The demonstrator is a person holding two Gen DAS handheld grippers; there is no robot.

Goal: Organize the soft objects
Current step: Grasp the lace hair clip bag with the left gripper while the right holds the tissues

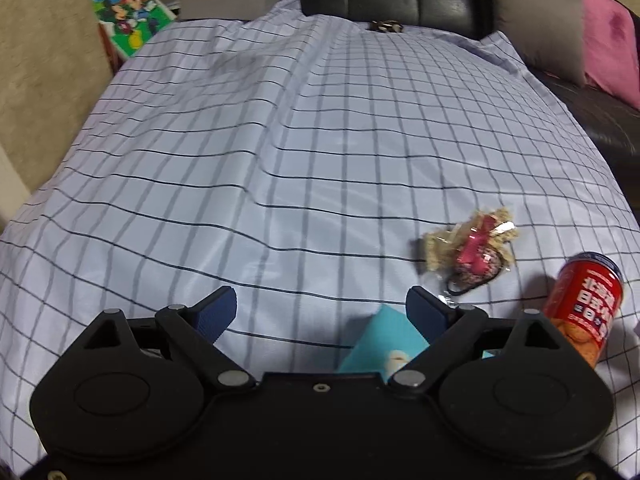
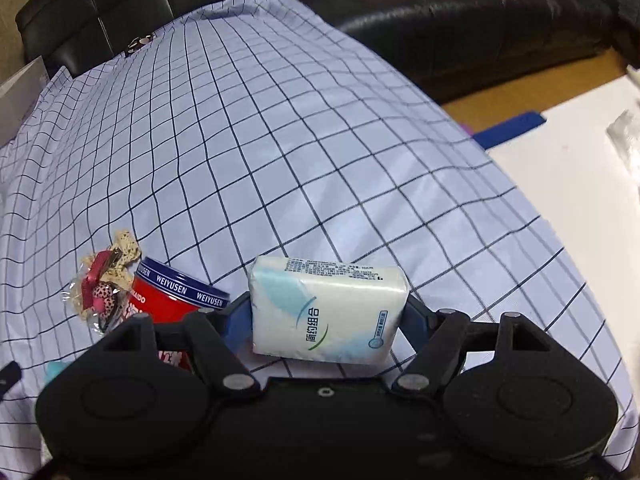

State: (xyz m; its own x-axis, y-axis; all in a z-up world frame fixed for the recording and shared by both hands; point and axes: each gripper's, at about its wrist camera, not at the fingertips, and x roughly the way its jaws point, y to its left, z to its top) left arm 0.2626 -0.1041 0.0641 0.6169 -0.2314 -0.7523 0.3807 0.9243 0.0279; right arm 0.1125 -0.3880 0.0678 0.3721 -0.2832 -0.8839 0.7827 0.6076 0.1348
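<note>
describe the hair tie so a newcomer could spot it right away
On the checked cloth, look beside the red can. The hair tie lies flat just left of it in clear wrap, the only frilly thing there: beige lace, a pink bow, a spotted ball.

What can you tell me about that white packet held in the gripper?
The tissue pack is a soft, pillow-like block in glossy white plastic wrap, printed with pale blue leaf shapes, green and blue Chinese characters and small black text along its top edge. It looks full and unopened. It sits tilted between the blue pads of the right gripper, which press on its two ends, lifted above the checked cloth.
</note>
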